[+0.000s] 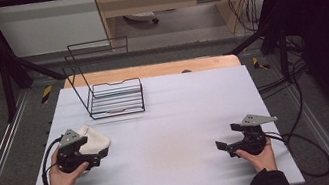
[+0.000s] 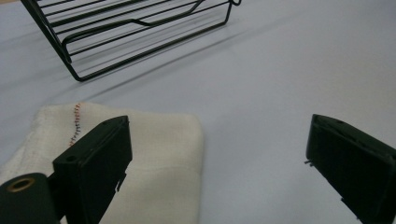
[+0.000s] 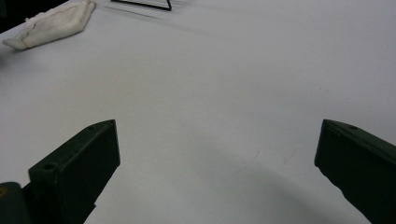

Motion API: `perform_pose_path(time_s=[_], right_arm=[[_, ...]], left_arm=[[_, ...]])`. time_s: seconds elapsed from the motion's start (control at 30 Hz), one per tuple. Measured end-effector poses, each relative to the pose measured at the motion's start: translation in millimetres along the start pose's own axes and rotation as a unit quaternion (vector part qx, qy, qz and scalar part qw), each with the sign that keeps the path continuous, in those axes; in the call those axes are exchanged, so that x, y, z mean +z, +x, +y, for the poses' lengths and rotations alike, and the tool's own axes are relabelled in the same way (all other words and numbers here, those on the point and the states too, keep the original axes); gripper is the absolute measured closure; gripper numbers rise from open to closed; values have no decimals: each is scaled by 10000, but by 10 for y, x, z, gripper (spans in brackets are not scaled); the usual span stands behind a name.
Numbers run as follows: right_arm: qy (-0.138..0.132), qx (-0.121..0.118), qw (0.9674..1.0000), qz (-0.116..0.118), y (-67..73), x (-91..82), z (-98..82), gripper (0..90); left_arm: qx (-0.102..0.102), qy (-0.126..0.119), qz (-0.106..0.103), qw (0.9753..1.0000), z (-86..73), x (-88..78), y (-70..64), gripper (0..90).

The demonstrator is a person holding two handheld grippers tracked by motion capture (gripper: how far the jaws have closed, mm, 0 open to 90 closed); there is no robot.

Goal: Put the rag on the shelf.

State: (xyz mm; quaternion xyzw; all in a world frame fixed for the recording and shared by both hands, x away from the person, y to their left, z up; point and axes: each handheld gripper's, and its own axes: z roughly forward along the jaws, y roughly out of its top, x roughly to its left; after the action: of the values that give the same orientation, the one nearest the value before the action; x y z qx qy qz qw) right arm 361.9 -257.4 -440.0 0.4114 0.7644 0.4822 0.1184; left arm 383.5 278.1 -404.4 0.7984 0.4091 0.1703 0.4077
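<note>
Here, no brand, label or readable writing anywhere; only a short line of red and dark stitching on the folded white cloth (image 2: pixel 154 154), near its upper left part in the left gripper view. Cloth (image 1: pixel 93 140) lying flat on the white table (image 1: pixel 177 120), in front of the black wire rack (image 1: pixel 113 98) and a little to its left, apart from it with a bare strip of table between. Left gripper (image 1: pixel 96 157) held by the left hand (image 1: pixel 65 176) just in front of the cloth, jaws spread wide; in the left gripper view (image 2: pixel 219 154), one jaw over the cloth's near part, the other over bare table beside the cloth's right edge, nothing clamped between them. Whether that jaw touches the cloth: cannot tell. Right gripper (image 1: pixel 227 139) held by the right hand (image 1: pixel 259 157) well apart from the rack, to its right and much nearer to the front edge of the table, jaws also wide open and empty over bare surface (image 3: pixel 219 154). Seen from there, cloth (image 3: pixel 53 23) far off at the upper left, with a corner of the rack (image 3: pixel 142 4) behind it. Between the two grippers a wide open stretch of table; to the right of the rack, bare white surface up to the far edge, with a strip of wooden board (image 1: pixel 163 68) just behind the rack.
</note>
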Motion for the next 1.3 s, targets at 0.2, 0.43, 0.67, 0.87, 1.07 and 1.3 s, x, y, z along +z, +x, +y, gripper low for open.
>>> perform_pose_path(time_s=[0.2, 0.43, 0.67, 0.87, 1.07, 1.3], right_arm=[[9, -5, 10000, -6, -2, 2, -1, 6], [28, -12, 10000, -13, -2, 9, -2, 6], [26, -7, 10000, -14, -3, 9, -1, 7], [28, -7, 10000, -13, -3, 10, -1, 7], [35, 4, 10000, -7, 0, 14, -2, 7], [30, 2, 10000, -6, -3, 13, -1, 7]], left_arm=[[-167, 112, 154, 9997, 122, 152, 28, 148], [62, 512, 344, 9981, 78, 322, 13, 289], [93, 728, 413, 9964, 16, 390, 24, 495], [327, 940, 526, 9936, -10, 471, -3, 610], [384, 989, 651, 9922, -23, 492, 7, 676], [435, 1070, 772, 9903, -7, 511, -16, 765]])
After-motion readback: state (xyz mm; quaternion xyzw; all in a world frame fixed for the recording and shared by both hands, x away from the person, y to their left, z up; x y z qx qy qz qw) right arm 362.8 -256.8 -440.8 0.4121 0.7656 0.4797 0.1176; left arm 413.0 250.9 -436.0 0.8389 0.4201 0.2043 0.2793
